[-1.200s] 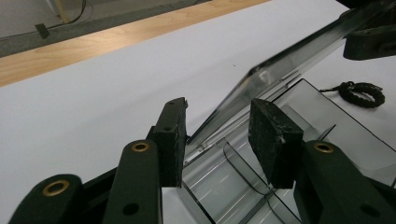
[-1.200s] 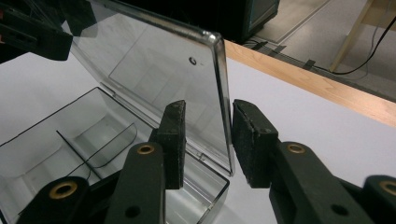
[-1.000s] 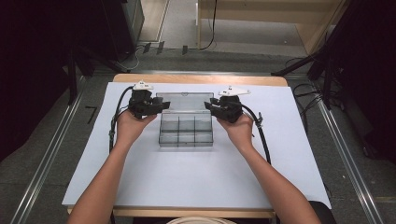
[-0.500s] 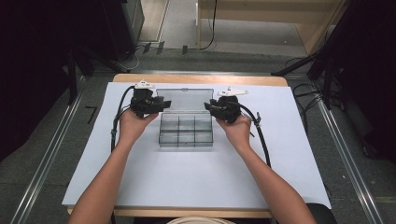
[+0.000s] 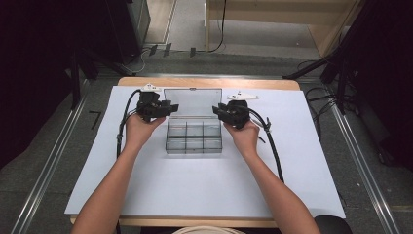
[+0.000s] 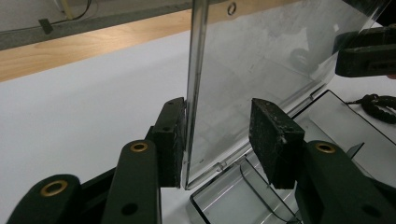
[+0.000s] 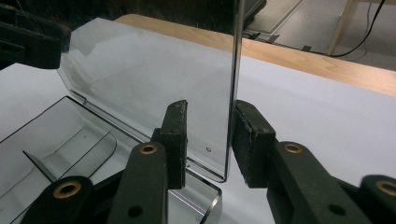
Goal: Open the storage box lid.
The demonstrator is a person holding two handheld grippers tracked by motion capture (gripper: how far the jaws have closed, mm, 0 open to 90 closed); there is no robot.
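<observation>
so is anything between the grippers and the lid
Nothing visible. The lid stands upright, and its side edges already sit between the jaws of the left gripper and the right gripper.

The upright lid (image 5: 193,102) blocks passage over the box (image 5: 194,135) from behind; the white sheet (image 5: 195,185) in front lies unobstructed.

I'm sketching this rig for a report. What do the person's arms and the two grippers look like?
Both forearms are bare, with no sleeves or gloves showing. The left gripper and right gripper are black, each topped by a pale three-cornered plate and trailing a black cable. Up close, each has two black jaws with brass-coloured rivets and flat, scuffed rectangular pads.
</observation>
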